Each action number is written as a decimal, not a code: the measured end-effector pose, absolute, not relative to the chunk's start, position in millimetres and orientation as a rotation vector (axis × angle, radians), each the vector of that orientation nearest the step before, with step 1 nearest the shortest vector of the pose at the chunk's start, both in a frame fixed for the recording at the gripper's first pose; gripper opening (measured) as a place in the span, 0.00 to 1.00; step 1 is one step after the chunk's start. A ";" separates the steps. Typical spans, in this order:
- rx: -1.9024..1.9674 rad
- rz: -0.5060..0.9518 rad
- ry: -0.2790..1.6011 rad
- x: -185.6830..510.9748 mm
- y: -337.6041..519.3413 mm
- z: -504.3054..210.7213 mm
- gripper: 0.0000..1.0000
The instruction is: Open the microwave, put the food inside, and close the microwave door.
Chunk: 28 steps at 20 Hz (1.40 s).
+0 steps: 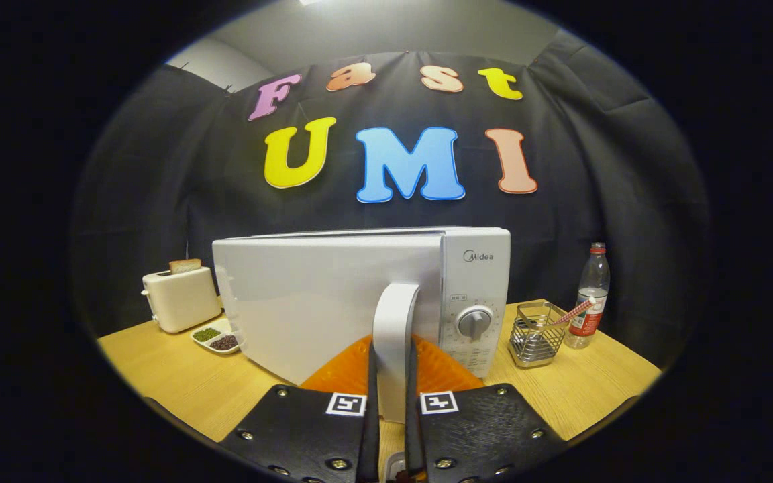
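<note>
The gripper (392, 402) is clamped on the upright door handle (394, 335) of the microwave (333, 302), hinge away left of it, dial (474, 322) just right.

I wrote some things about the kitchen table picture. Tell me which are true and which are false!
1. The gripper has its jaws closed on the microwave door handle. True.
2. The toaster has nothing in it. False: a slice of bread sticks out on top.
3. A water bottle stands beside the wire basket. True.
4. The small dish sits on top of the microwave. False: it lies on the table by the toaster.
</note>
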<state>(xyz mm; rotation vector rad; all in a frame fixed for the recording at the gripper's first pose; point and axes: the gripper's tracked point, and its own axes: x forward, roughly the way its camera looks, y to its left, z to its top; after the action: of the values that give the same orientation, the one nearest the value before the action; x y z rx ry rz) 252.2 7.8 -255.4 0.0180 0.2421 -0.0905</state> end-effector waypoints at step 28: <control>0.005 0.115 0.185 120.4 261.2 -221.1 0.14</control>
<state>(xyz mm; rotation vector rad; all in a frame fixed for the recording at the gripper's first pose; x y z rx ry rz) 120.4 261.2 -221.1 0.0051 0.1852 0.1151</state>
